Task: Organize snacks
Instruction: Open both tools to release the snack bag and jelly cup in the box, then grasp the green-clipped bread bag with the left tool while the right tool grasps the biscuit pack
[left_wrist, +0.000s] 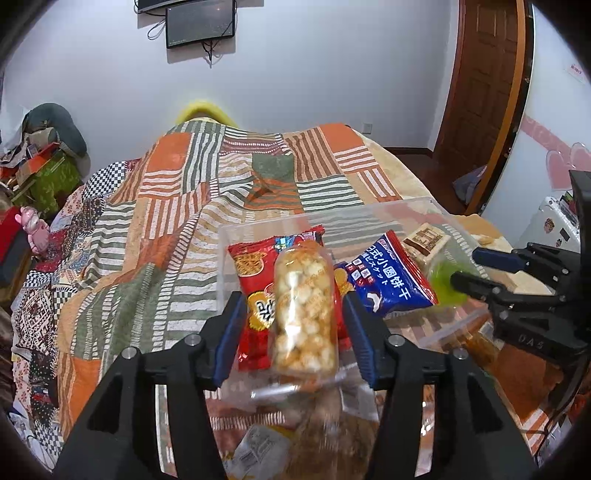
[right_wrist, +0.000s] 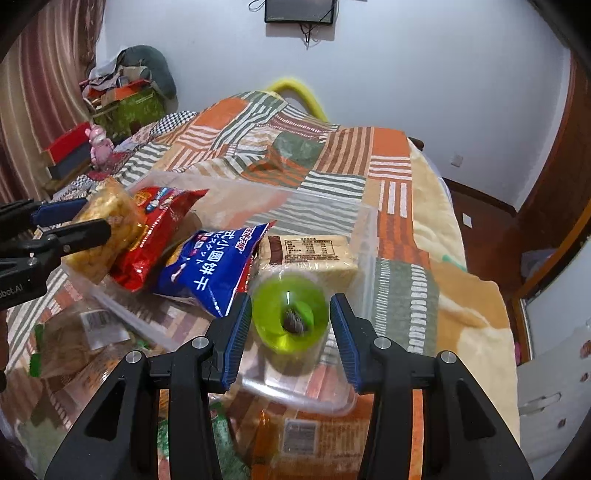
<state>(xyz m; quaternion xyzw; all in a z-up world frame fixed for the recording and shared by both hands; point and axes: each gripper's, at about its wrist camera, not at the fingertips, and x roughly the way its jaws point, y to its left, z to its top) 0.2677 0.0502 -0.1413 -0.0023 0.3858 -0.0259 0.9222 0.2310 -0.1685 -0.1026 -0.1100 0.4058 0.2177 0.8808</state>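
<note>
A clear plastic bin sits on the quilted bed. In it lie a red snack bag, a blue biscuit bag and a beige wrapped cake. My left gripper is open, its pads apart from a clear bag of puffed balls that rests on the red bag. My right gripper is open around a green jelly cup over the bin's near right corner, blurred.
More snack packs lie outside the bin near me: an orange pack and clear-wrapped packs. The patchwork quilt covers the bed. Boxes and a pink toy stand at the far left. A wooden door is at right.
</note>
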